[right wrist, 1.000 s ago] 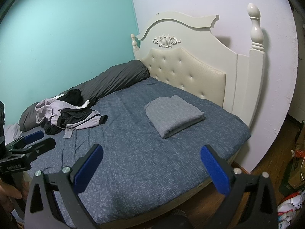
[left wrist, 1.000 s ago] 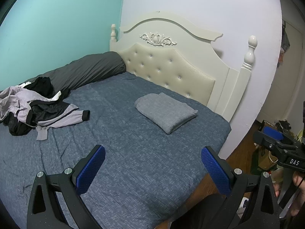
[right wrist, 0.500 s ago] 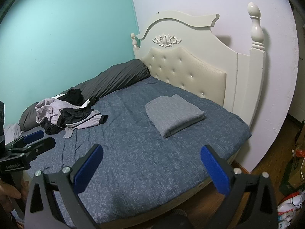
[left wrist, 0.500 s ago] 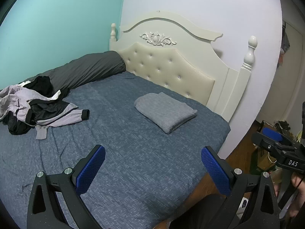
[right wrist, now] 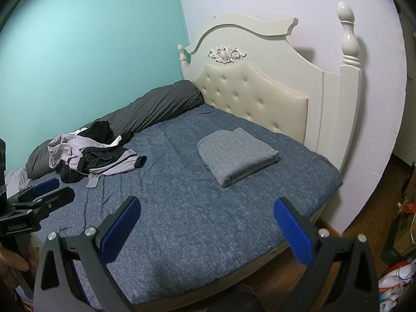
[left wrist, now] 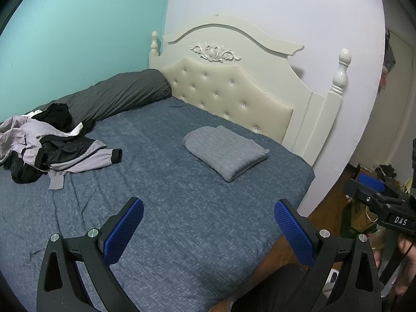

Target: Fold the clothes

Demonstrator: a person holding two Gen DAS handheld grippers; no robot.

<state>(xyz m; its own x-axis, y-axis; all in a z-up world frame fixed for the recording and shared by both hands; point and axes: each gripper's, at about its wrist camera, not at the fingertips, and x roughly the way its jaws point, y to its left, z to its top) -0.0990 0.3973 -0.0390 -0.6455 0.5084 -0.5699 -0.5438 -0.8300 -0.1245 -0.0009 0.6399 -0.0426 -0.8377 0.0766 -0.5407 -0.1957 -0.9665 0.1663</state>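
A cream tufted headboard is set against the far white wall, and a dark grey rolled duvet is laid along the teal wall.

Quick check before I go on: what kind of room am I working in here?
Almost certainly a home bedroom: a bed with a blue cover, a cream tufted headboard, a folded grey garment and a heap of unfolded clothes lying on it.
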